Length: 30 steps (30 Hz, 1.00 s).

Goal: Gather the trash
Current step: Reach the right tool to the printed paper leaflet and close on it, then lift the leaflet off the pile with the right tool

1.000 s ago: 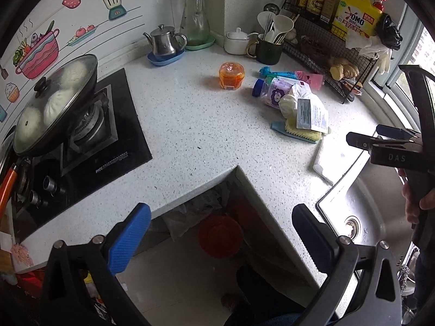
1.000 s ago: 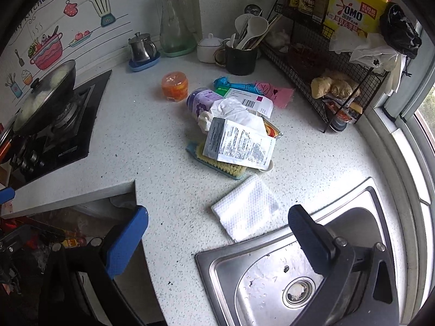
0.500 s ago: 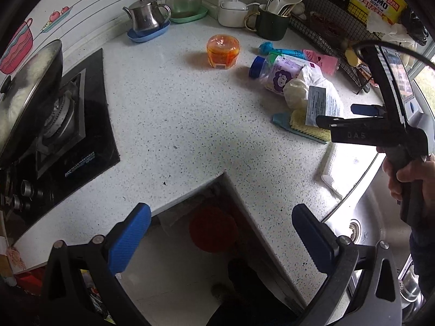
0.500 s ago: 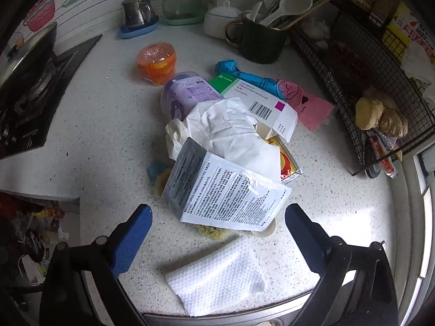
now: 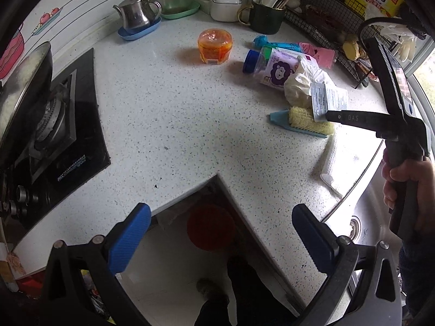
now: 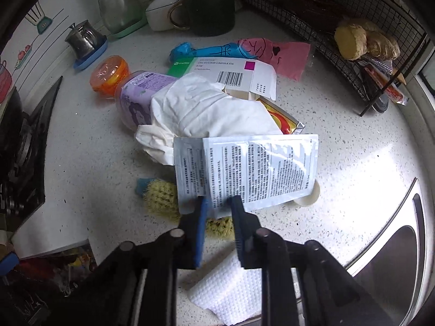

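Observation:
A white foil packet (image 6: 252, 168) printed with small text lies on top of a trash heap on the speckled counter. My right gripper (image 6: 218, 203) is closing on the packet's lower edge, and its blue pads press the foil from both sides. In the left wrist view the right gripper (image 5: 334, 115) meets the packet (image 5: 329, 100) from the right, held by a hand (image 5: 407, 187). Under the packet are crumpled white paper (image 6: 206, 111), a purple bottle (image 6: 136, 95), a medicine box (image 6: 225, 70) and a yellow brush (image 6: 160, 198). My left gripper (image 5: 221, 239) hangs open and empty over the counter's inner corner.
A red bin (image 5: 210, 226) stands on the floor below the counter's notch. The stove (image 5: 54, 125) with a pan is at the left, the sink (image 6: 394, 244) at the right. A white cloth (image 6: 228, 290) lies by the sink's edge. An orange jar (image 5: 214, 44), mug and wire rack (image 6: 353, 27) line the back.
My right gripper dropped to the heap and went from wide open to closed on the packet's edge. The left gripper came lower at first, then held still, open.

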Available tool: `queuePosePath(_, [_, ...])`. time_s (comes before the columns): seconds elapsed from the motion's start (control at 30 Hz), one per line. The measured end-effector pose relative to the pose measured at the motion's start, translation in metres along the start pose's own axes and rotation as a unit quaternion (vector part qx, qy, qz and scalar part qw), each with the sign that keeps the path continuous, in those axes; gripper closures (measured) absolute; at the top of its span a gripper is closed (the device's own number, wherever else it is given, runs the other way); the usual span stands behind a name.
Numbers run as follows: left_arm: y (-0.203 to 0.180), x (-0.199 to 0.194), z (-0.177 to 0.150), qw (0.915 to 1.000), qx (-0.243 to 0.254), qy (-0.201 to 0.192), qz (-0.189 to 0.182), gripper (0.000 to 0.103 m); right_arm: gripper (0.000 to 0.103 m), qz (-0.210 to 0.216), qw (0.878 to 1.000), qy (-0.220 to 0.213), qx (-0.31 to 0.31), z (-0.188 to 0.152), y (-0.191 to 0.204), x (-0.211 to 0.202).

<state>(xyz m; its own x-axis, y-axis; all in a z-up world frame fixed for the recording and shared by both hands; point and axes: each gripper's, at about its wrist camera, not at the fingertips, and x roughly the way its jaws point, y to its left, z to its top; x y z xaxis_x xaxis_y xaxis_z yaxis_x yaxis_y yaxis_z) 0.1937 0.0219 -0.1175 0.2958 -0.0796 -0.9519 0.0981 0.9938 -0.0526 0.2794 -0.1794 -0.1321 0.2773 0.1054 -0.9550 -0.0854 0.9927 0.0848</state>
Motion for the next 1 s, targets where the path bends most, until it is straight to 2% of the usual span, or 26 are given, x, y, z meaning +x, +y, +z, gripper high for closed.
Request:
queuePosePath(0.1, [0.0,-0.002,0.0,1.0,0.007,-0.005,-0.004,0.0,0.102,0.015,1.0,0.0,0.013,-0.004,-0.01,0.0])
queuePosePath(0.23, [0.0,-0.003,-0.002,0.9999,0.006,-0.006,-0.012,0.0,0.103,0.032,0.999,-0.012,-0.011,-0.011,-0.01,-0.013])
queuePosePath(0.3, [-0.001,-0.004,-0.002,0.9999,0.005,-0.007,-0.014,0.0,0.102,0.018,1.0,-0.018,-0.014,-0.013,-0.007,-0.017])
queuePosePath(0.37, [-0.002,-0.005,-0.002,0.9998,0.006,-0.01,-0.014,0.0,0.102,0.027,1.0,-0.009,-0.007,-0.013,-0.009,-0.016])
queuePosePath(0.43, [-0.002,-0.006,0.0,0.9998,0.007,-0.011,-0.013,0.0,0.099,0.035,0.999,-0.003,0.011,-0.013,-0.015,-0.015])
queuePosePath(0.57, [-0.003,-0.004,0.003,0.9997,0.013,-0.014,-0.013,0.0,0.066,0.042,0.999,-0.006,0.026,-0.015,-0.016,-0.014])
queuePosePath(0.67, [-0.005,0.001,0.008,0.9997,0.014,-0.011,-0.015,0.0,0.064,0.071,0.996,0.002,0.057,-0.016,-0.021,-0.01])
queuePosePath(0.77, [-0.007,0.006,0.012,0.9997,0.014,-0.008,-0.019,0.0,0.064,0.126,0.985,0.016,0.119,-0.02,-0.038,-0.005])
queuePosePath(1.0, [-0.013,0.012,0.018,0.9995,0.027,-0.005,-0.013,0.0,0.064,0.157,0.971,0.012,0.177,-0.02,-0.056,0.006])
